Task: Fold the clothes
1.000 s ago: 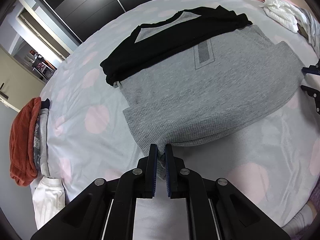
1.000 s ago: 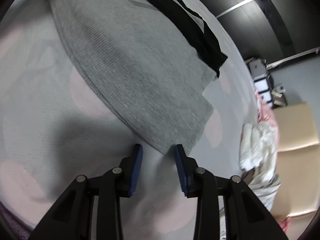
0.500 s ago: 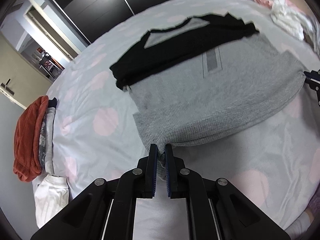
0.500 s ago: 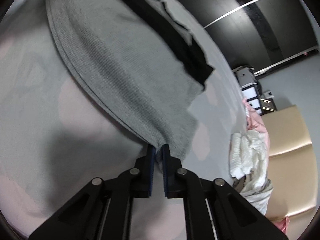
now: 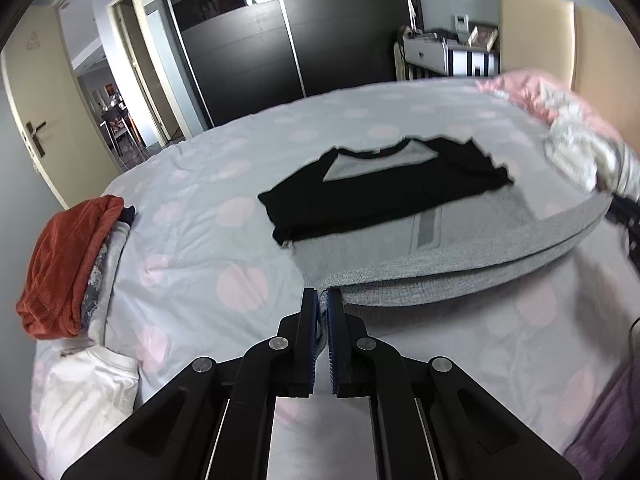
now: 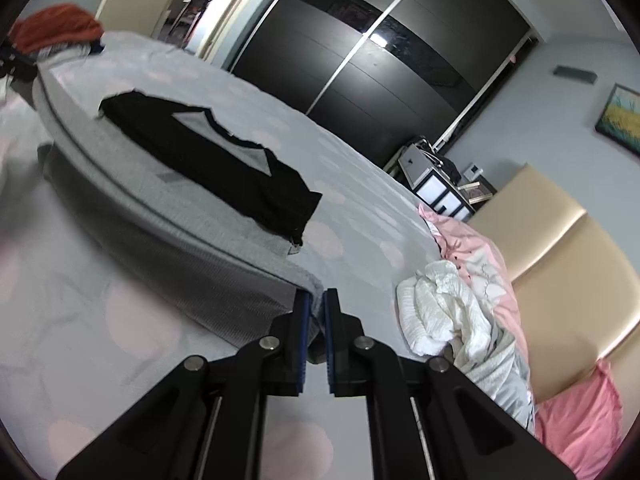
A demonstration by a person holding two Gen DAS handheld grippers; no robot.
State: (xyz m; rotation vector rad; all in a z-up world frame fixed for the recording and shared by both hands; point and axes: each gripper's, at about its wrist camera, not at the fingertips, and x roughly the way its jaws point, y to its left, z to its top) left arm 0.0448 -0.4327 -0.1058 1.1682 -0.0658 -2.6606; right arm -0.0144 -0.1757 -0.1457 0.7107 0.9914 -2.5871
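Note:
A grey shirt with black sleeves lies on the bed, sleeves folded across the chest. My left gripper is shut on the near left corner of its hem. My right gripper is shut on the other hem corner; the shirt stretches away from it. The hem hangs lifted off the bed between the two grippers. The right gripper also shows at the right edge of the left wrist view.
The bed has a grey cover with pink dots. A stack of folded clothes topped by an orange one sits at its left edge. A loose pile of white and pink laundry lies at the right, by the beige headboard.
My right gripper closed on the hem corner. Both grippers then lifted the hem off the bed and tilted up, so the room now shows behind.

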